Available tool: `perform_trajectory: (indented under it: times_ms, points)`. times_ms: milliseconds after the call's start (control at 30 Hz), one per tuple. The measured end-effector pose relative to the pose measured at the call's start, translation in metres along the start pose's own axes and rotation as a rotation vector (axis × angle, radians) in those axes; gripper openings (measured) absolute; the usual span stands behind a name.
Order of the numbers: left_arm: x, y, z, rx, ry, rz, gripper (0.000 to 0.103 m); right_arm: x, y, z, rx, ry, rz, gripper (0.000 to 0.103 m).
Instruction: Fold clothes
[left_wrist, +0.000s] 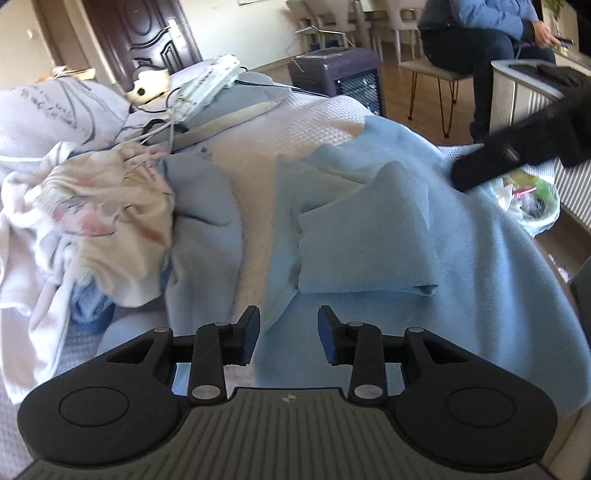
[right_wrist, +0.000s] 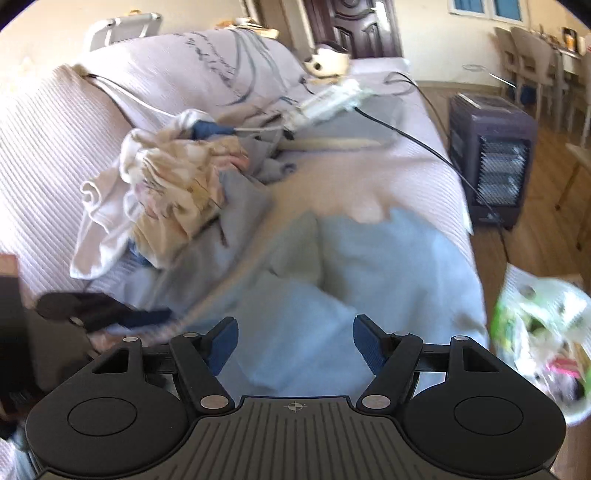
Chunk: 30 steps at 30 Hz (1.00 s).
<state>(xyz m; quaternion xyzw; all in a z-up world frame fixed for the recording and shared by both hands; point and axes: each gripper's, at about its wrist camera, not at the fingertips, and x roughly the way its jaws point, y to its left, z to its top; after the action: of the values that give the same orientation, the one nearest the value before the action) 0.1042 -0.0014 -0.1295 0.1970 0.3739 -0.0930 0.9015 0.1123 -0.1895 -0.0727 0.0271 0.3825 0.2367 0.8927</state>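
Blue garment spread just ahead of left hand-held gripper, jaws apart

A dark brown panelled door stands in the cream wall beyond the bed, whose pale ribbed cover catches bright daylight. The floor is warm wood planking, and on it just beside the bed sits a dark purple heater with a mesh front. Farther back, pale dining chairs line a table under a blue-tinted window, while a seated person in a blue jacket occupies a hairpin-legged chair.
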Motion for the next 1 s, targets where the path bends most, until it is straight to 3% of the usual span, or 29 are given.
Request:
perform_trajectory:
  times_ms: [267,367,500,700,900,1000]
  points:
    - [0.012,0.009,-0.013,-0.048,0.049,0.027,0.033,0.064,0.046,0.026,-0.111,0.066,0.126,0.069]
    - [0.014,0.015,-0.017,-0.062,0.06,0.043,0.033,0.089,0.061,0.025,-0.154,0.113,0.1,0.064]
    - [0.016,0.019,-0.021,-0.082,0.066,0.044,0.033,0.117,0.062,0.008,-0.23,0.175,-0.001,0.055]
    - [0.014,0.02,-0.022,-0.101,0.068,0.039,0.033,0.107,0.04,-0.004,-0.165,0.168,-0.001,0.02]
    - [0.008,0.016,-0.017,-0.098,0.039,0.035,0.033,0.049,0.008,0.0,-0.025,0.056,-0.025,0.016]
    - [0.007,0.007,-0.013,-0.066,0.029,0.017,0.033,0.025,-0.01,-0.009,0.034,0.039,-0.102,0.009]
